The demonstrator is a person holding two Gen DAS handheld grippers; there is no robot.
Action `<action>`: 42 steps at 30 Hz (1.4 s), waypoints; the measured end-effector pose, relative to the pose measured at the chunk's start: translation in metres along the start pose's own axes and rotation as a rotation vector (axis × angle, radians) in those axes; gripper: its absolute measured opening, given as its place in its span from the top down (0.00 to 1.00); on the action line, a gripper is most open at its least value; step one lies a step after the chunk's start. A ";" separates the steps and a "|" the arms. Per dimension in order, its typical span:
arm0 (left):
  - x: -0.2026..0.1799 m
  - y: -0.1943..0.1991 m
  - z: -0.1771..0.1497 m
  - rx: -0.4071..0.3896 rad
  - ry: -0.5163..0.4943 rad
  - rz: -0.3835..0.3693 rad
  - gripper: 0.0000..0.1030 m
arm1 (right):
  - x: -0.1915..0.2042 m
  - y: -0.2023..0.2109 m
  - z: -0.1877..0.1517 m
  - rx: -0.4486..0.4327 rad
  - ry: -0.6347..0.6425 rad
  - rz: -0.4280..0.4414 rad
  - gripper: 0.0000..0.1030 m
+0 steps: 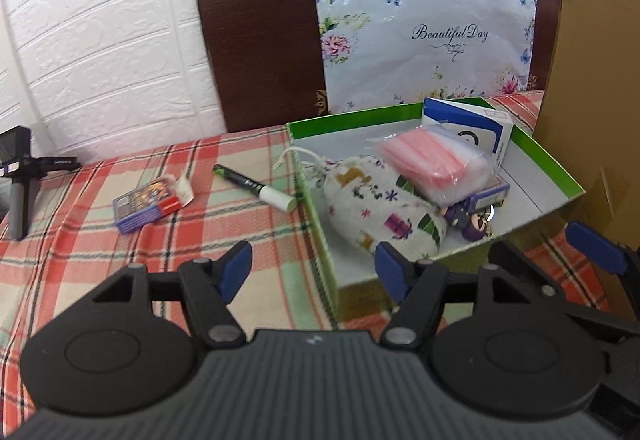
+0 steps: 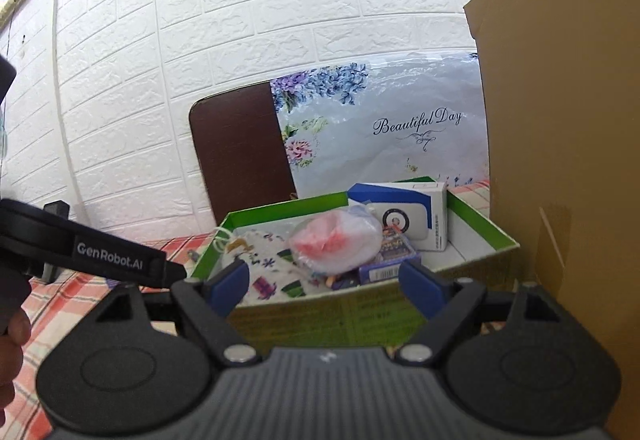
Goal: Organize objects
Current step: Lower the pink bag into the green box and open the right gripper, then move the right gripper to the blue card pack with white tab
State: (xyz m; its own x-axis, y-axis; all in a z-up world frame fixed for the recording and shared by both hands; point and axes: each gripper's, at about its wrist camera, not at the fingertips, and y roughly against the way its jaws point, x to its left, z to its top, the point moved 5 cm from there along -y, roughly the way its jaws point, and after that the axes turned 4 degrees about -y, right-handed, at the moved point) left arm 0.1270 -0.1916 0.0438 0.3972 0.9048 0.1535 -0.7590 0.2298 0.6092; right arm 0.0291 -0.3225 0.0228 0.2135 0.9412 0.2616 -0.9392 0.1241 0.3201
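Most objects are already gathered in the green box, just ahead and right of the left gripper. A card pack and a marker remain on the cloth, ahead-left; one is probably to be fetched next. Both the left gripper and the right gripper are held wide open, empty.

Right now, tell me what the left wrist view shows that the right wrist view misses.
Only the left wrist view shows the marker and the small blue card box lying on the plaid cloth outside the green box. Only the right wrist view shows the left gripper's side with its GenRobot.AI lettering. Both show the green box holding the patterned pouch and the pink packet.
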 end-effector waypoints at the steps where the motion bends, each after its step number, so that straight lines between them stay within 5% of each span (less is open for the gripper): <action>1: 0.003 0.004 -0.003 -0.002 0.006 0.003 0.26 | 0.001 0.004 -0.001 0.005 -0.003 0.002 0.18; 22: 0.030 0.054 -0.032 -0.063 0.027 0.077 0.17 | 0.026 0.059 0.010 -0.053 -0.025 0.038 0.21; 42: 0.055 0.054 -0.051 -0.053 0.056 0.095 0.10 | 0.052 0.057 -0.002 -0.018 0.039 0.057 0.21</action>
State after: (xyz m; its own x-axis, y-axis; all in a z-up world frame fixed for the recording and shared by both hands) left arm 0.0816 -0.1116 0.0454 0.2938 0.9417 0.1637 -0.8185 0.1594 0.5519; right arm -0.0140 -0.2654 0.0529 0.1492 0.9585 0.2431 -0.9543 0.0752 0.2894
